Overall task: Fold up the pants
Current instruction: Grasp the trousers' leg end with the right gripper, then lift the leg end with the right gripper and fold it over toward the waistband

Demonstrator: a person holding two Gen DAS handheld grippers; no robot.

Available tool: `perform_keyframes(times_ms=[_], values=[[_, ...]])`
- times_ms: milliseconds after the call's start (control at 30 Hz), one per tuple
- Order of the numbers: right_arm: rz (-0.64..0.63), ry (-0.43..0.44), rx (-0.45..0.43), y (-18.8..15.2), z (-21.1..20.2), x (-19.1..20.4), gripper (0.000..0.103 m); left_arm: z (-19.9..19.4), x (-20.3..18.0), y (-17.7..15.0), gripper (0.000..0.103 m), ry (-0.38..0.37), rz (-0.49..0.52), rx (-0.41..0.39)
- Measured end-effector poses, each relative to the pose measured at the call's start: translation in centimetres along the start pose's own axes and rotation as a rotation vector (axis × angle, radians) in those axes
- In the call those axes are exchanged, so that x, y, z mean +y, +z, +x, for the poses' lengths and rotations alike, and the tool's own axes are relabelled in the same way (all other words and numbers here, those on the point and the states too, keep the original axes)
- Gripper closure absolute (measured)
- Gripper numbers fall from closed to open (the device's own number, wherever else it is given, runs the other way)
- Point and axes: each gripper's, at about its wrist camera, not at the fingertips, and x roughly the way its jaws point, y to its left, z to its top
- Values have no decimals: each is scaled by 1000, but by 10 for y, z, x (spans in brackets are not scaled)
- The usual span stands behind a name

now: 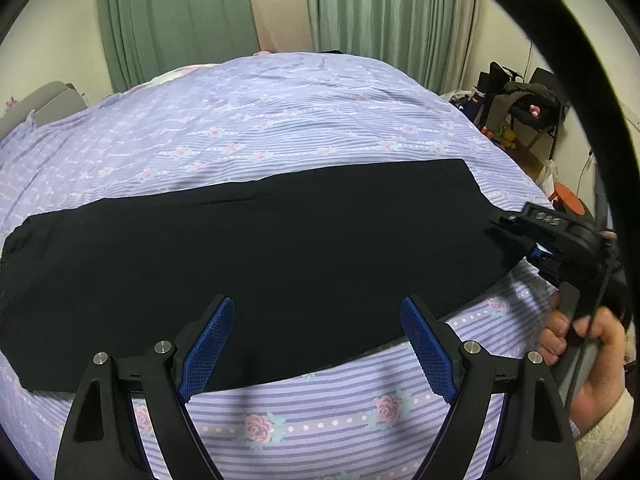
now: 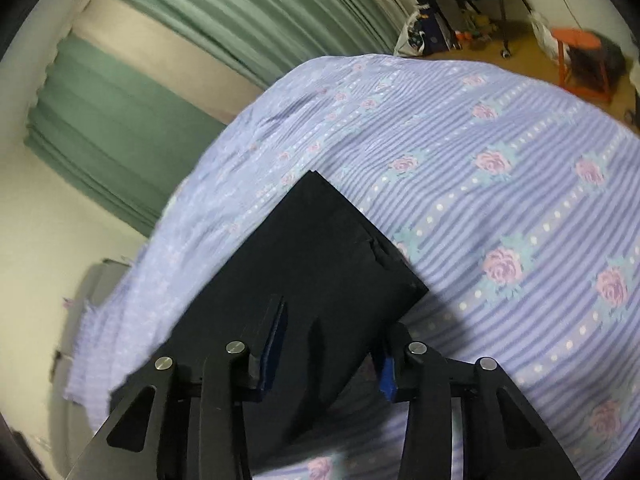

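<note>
Lying flat along the near edge of the bed (image 1: 280, 128), pants (image 1: 260, 264) already doubled leg on leg, crosswise folds left. Left gripper (image 1: 316, 344) gaping empty; right gripper (image 2: 332, 344) spread around one end, nothing clamped.

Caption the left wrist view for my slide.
Open left tool over black pants laid flat on a floral bedspread; right tool at their end.
</note>
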Motion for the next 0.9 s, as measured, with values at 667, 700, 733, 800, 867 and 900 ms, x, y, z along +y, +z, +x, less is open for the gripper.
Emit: perform_keyframes(times_ms=[667,700,733,800,867,900], values=[[-570,-136,-66,35,-84,196,95,-123,124,41,17,104,-308,-1],[-619,-140,-75,33,-88,213,95,-128,134,40,17,103,-319,-8],[-664,-142,-85,28,-93,228,95,-132,146,39,17,100,-328,-17],[-771,-158,-108,13,-99,263,95,-138,168,36,17,94,-334,-24],[-869,-164,-115,-9,-101,300,95,-144,190,31,17,94,-326,-21],[-912,-166,-115,-20,-100,316,95,-147,200,30,17,98,-326,-25]])
